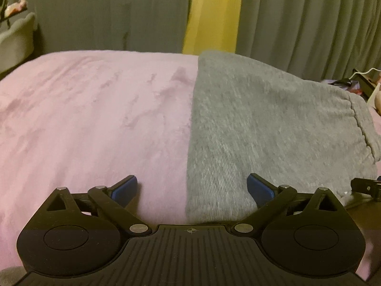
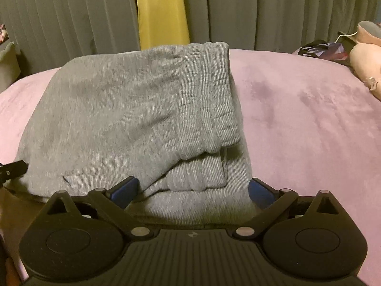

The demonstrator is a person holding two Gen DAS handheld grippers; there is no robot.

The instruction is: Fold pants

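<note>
Pants [image 2: 133, 109] of grey ribbed knit lie folded ahead of the wide-open right gripper [image 2: 193, 188]. Fuzzy pink blanket [image 1: 83, 119] stretches beyond the gaping, empty left gripper [image 1: 193, 188]. Pleated grey curtains [image 2: 273, 12], perhaps, hang behind.

In the left wrist view the grey pants [image 1: 273, 124] run out of sight under the left gripper [image 1: 192, 190] at the bottom, and their near right corner is covered by the tip of the right gripper [image 1: 368, 187], itself cut off at the right edge. The pink bed cover [image 1: 83, 119] is cut by the left edge. Small objects at the upper left [image 1: 14, 6] are too blurred to tell. In the right wrist view the pants' near edge hides behind the right gripper's body; a pale plush shape [image 2: 366, 57] is cut off at the right edge, and dark clutter [image 2: 319, 47] beside it is unclear.
</note>
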